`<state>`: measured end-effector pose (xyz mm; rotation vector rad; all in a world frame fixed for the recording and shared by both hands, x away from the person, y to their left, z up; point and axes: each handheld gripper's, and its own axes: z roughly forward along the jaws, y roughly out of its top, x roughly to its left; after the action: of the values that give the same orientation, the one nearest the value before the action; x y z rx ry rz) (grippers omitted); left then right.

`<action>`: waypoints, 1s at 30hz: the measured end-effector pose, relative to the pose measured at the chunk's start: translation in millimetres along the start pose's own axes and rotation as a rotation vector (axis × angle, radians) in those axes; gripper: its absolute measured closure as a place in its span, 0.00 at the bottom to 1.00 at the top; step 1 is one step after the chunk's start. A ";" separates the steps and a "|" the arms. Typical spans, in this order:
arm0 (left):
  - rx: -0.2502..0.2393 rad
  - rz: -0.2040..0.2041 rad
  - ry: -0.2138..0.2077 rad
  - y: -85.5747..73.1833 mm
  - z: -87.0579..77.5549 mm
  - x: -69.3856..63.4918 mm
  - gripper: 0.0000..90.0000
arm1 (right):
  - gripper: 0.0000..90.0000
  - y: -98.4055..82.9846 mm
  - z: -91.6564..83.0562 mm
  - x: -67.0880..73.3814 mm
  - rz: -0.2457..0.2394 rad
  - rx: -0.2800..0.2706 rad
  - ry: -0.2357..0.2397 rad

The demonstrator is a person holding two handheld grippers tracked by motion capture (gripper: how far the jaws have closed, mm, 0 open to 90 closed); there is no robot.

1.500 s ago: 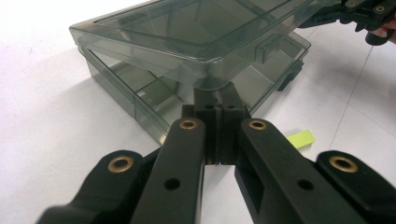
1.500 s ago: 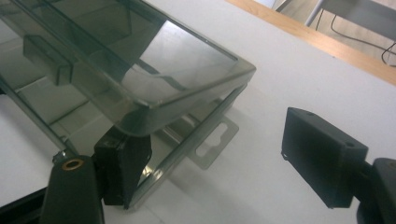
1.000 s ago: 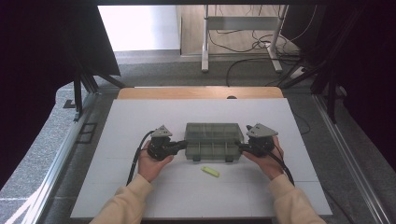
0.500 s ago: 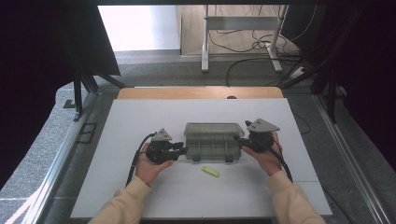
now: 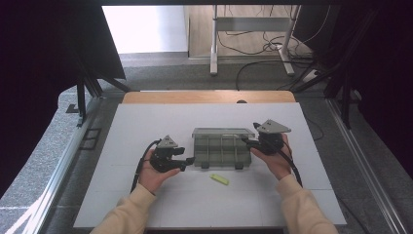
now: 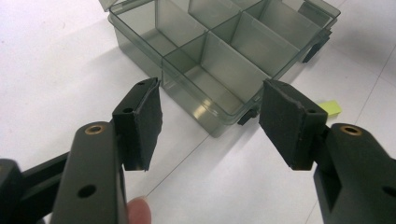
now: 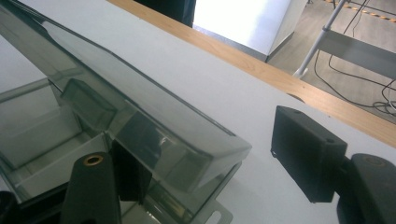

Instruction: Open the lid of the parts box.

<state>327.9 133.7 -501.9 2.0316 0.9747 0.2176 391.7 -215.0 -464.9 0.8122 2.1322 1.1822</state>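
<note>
Compartment box (image 5: 222, 148) is lying long axis left-right, lid tipping up. Left gripper (image 5: 187, 160), jaws just been spreading w/ nothing between, is facing box's left end; right gripper (image 5: 245, 142), jaws spread, is straddling lid's right corner.

My left hand-held gripper (image 5: 187, 160) is matte black all over, with a small grey three-cornered plate on top and a black cable trailing back from its rear. Its two fingers (image 6: 140, 123) carry flat, dark foam-like pads, and behind each pad sits a brass-ringed hole, with a plain screw hole further back. My right hand-held gripper (image 5: 247, 143) is the same build, with a larger grey plate above it. Behind both, I wear pale cream long sleeves (image 5: 127, 212).
</note>
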 end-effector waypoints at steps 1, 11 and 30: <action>0.001 0.000 0.000 -0.2 0.2 0.0 0.44 | 0.37 0.0 0.0 0.0 0.000 0.000 0.000; 0.010 0.003 0.006 -1.3 1.0 1.0 0.42 | 0.38 9.4 4.8 -4.9 0.021 -0.034 0.015; 0.020 0.024 0.014 -1.9 2.0 -0.7 0.40 | 0.43 20.4 16.6 -16.5 0.084 -0.059 0.057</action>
<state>327.3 132.6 -504.4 2.0638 0.9651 0.2354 419.2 -209.5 -451.6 0.8586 2.1160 1.3206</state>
